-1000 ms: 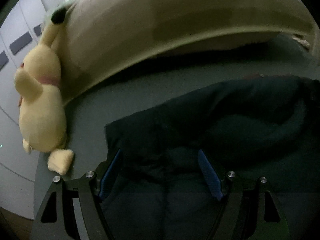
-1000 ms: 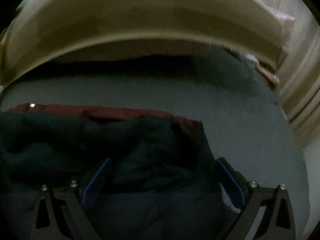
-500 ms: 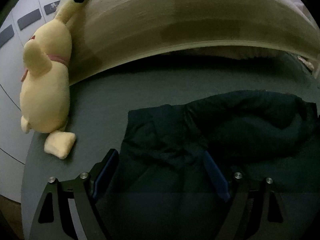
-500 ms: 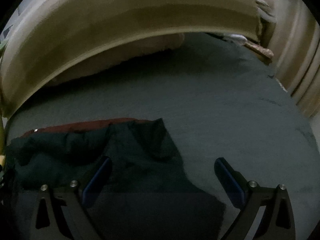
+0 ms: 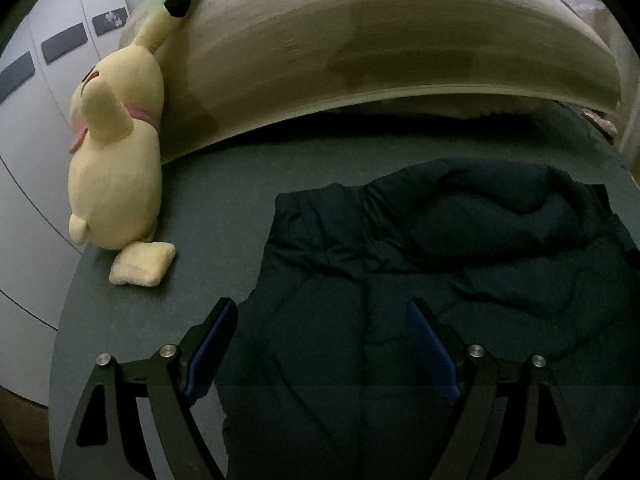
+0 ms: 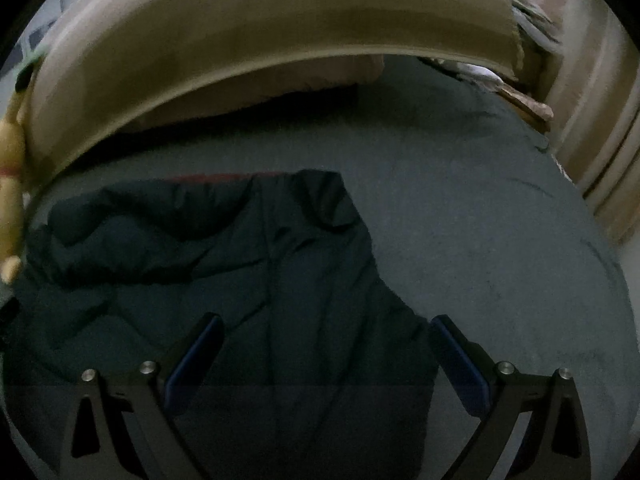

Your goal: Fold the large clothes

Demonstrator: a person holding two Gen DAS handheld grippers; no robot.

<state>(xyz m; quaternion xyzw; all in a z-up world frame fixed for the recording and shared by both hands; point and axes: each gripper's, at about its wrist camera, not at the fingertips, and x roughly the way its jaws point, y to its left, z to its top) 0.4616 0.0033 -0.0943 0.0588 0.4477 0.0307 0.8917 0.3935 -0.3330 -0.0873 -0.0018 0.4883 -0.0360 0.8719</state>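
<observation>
Dark puffy quilted jacket (image 5: 460, 248) beneath your spread left gripper (image 5: 324, 344) and spread right gripper (image 6: 324, 360), both empty, yellow plush toy (image 5: 116, 168) at ten o'clock, beige padded headboard (image 5: 380, 52) at twelve.

Dark jacket (image 5: 420, 280) on grey bed (image 5: 224, 184), yellow plush toy (image 5: 116, 172) beside headboard (image 5: 360, 40).

A bed with a grey-green sheet (image 5: 224, 184) is seen in both views. A dark padded jacket (image 5: 420, 280) is spread on it, partly folded, with a red lining edge (image 6: 208, 178) shown at its far side. A yellow plush toy (image 5: 116, 160) is laid at the bed's left edge, leaned against the beige headboard (image 5: 380, 40).
</observation>
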